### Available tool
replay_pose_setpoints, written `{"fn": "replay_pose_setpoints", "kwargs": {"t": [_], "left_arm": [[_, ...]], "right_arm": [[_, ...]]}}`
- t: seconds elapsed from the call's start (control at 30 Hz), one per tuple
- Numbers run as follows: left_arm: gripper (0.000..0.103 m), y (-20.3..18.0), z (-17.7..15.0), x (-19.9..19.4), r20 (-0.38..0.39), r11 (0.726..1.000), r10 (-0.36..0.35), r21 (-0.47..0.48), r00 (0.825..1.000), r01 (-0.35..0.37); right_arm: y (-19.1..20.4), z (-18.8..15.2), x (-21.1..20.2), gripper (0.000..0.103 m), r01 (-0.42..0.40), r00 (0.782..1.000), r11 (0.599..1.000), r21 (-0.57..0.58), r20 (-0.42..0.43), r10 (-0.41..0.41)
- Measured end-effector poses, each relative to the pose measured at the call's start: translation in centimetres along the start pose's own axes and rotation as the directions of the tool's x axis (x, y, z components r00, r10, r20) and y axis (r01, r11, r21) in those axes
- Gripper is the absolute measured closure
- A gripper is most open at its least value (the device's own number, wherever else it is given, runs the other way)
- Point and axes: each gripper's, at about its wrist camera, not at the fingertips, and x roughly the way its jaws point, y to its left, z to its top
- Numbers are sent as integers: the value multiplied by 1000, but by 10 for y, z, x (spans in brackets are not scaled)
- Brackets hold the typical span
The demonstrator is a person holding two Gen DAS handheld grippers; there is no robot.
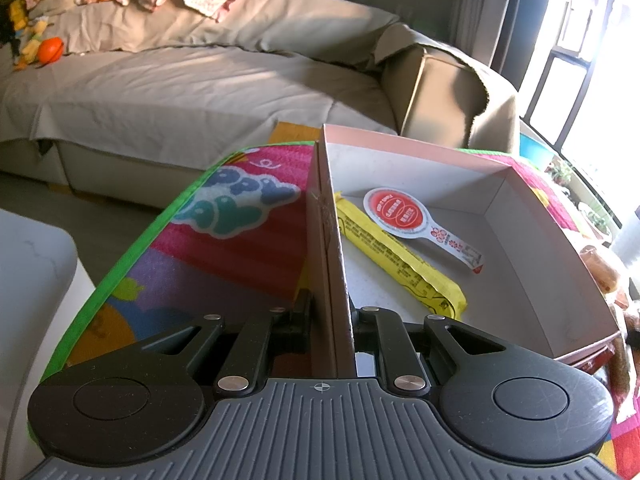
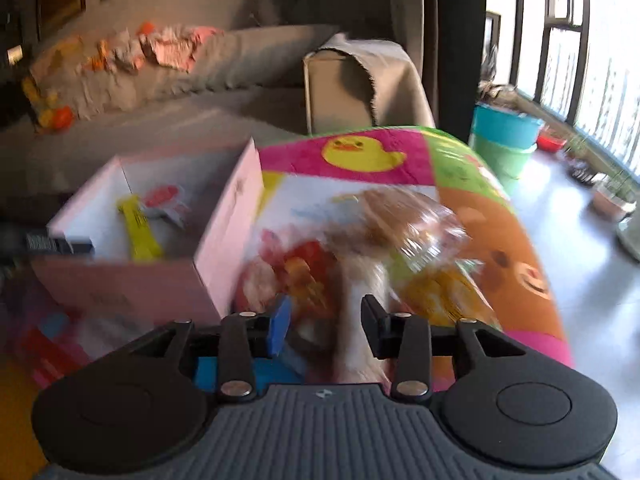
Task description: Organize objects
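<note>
Left hand-held gripper (image 1: 331,322) we see clamped tight on the near wall of the pink box (image 1: 420,148), which sits on the colourful play mat (image 1: 224,248). Inside the box: yellow packet (image 1: 396,256) and red-and-white round label (image 1: 404,214). Right hand-held gripper (image 2: 326,330) partly open around a blurred clear bread bag (image 2: 400,224); we can't tell if the pads grip it.

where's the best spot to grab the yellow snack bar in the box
Grip the yellow snack bar across its narrow width near the middle, coming straight down from above. It lies flat on the pink box floor beside the side wall, so a side approach is blocked.
</note>
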Motion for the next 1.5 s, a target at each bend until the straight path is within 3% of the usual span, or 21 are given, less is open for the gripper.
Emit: {"fn": "replay_pose_setpoints", "kwargs": {"t": [0.2,0.37,0.47,0.57,0.73,0.77,0.87,0.9,1.03,1.2,1.3,1.5], "left_arm": [[88,-1,1,-1,-4,1000,8,1,1000,-8],[88,-1,0,-2,-7,1000,11,9,1000,-11],[88,0,1,-2,-7,1000,10,7,1000,-10],[89,0,1,-1,-5,1000,14,9,1000,-14],[88,-1,2,-2,-6,1000,4,0,1000,-4],[88,-1,2,-2,-7,1000,2,-2,1000,-2],[88,-1,2,-2,-8,1000,5,-2,1000,-5],[88,-1,2,-2,-8,1000,6,0,1000,-6],[88,-1,2,-5,-2,1000,5,5,1000,-5],[88,0,3,-13,8,1000,4,8,1000,-4],[89,-2,3,-17,13,1000,8,22,1000,-8],[89,-7,2,-18,10,999,27,47,1000,-28]], "right_arm": [[0,38,52,62,-48,999,997,58,-19,49],[15,40,86,62,-51,994,999,-17,-101,50],[19,24,73,63,-50,995,993,-107,-93,40],[12,9,52,63,-97,990,986,-137,-115,81],[10,-14,16,65,-67,994,969,-237,-105,43],[11,-16,7,60,-75,993,968,-239,-107,51],[16,-21,-14,20,-100,994,967,-235,-72,85],[21,-23,-18,17,-107,993,964,-242,-65,94],[38,-31,-15,17,-150,987,954,-258,-92,130],[45,-44,8,16,-101,991,951,-291,-116,70],[46,-45,13,8,-81,994,947,-310,-100,53],[46,-42,23,3,-95,992,944,-317,-105,65]]}}
